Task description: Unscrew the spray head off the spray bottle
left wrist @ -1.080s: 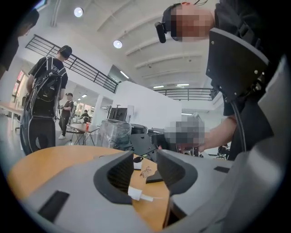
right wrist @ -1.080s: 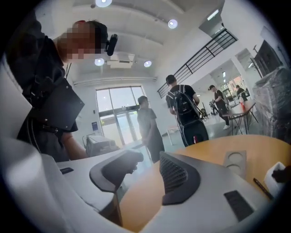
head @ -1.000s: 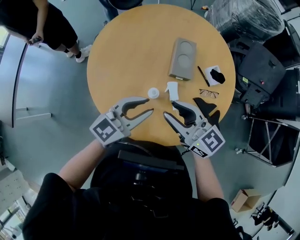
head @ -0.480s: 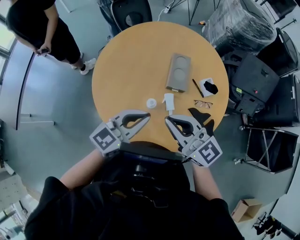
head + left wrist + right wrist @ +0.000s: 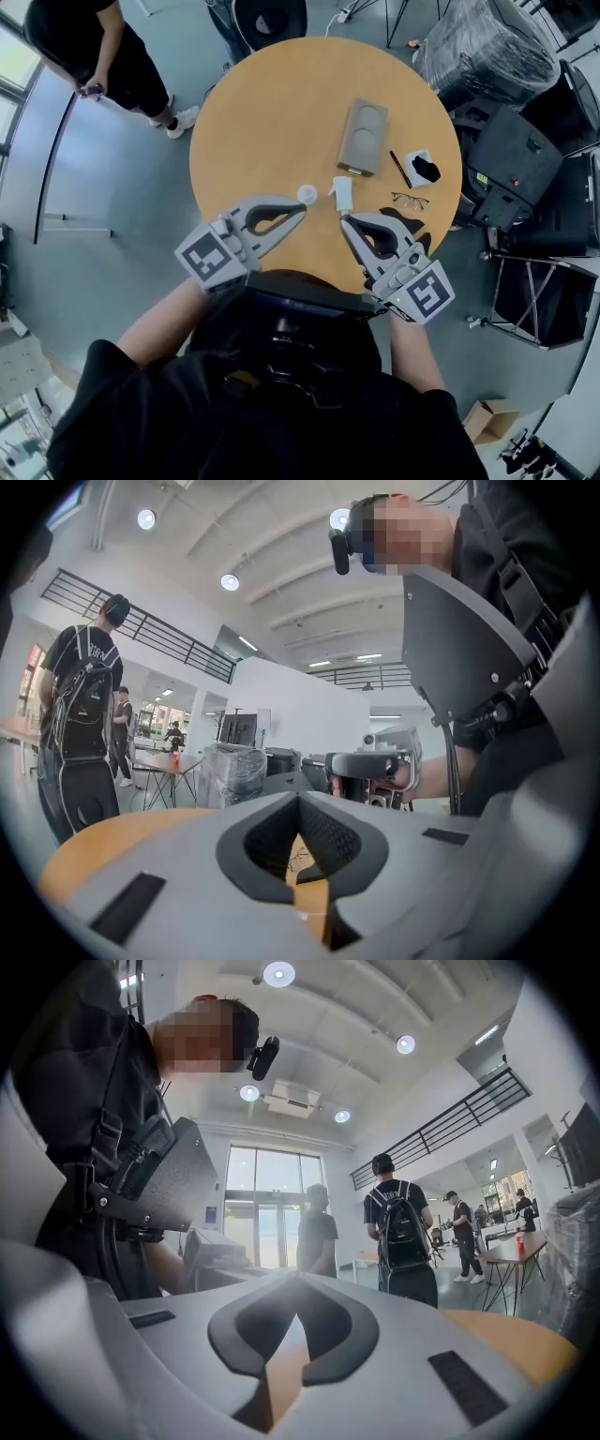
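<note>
On the round wooden table (image 5: 272, 112) a white spray head (image 5: 340, 194) lies on its side near the front edge. Just left of it stands a small white round piece (image 5: 307, 194), seen from above; whether it is the bottle I cannot tell. My left gripper (image 5: 302, 214) hovers just below that round piece, shut and empty. To its right my right gripper (image 5: 344, 223) sits just below the spray head, also shut with nothing in it. In the left gripper view the jaws (image 5: 300, 801) meet tip to tip. The right gripper view shows the same closed jaws (image 5: 298, 1281).
A grey two-hollow tray (image 5: 363, 138) lies mid-table. A black pen (image 5: 400, 170), a white pad with a black lump (image 5: 427, 170), glasses (image 5: 411, 200) and a black object (image 5: 410, 226) sit at the right edge. A person (image 5: 89, 56) stands far left; chairs and wrapped goods crowd the right.
Both grippers stood open a second ago and are now shut on nothing. They have stayed at the table's near edge below the white pieces while the head view shifted slightly.
</note>
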### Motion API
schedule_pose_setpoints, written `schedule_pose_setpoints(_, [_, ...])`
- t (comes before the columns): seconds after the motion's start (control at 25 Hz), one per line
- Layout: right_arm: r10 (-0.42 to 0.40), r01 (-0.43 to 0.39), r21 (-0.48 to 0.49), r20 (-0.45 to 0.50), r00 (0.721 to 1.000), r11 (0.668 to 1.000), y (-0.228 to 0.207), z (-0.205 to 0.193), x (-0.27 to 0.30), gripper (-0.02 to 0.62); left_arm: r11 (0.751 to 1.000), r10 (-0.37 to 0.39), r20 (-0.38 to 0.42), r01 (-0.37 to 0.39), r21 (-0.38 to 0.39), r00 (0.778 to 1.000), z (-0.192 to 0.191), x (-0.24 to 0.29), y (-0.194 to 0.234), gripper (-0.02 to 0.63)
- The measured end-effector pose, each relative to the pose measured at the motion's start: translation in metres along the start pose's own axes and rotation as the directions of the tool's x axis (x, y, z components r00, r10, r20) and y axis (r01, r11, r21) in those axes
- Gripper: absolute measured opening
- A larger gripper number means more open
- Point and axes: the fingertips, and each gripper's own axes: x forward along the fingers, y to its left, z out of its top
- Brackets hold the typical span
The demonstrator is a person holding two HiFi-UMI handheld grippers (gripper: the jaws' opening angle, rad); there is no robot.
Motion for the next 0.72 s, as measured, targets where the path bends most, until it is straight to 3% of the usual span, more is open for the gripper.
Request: schedule_pose_setpoints(0.72, [0.027,-0.027,0.009,-0.039,0.999,1.000,0.014,-0.015,-0.001,0.003,1.000,-0.026,-0.014,0.026,0.003,1.000,-0.006,0.009,-0.018,0.003])
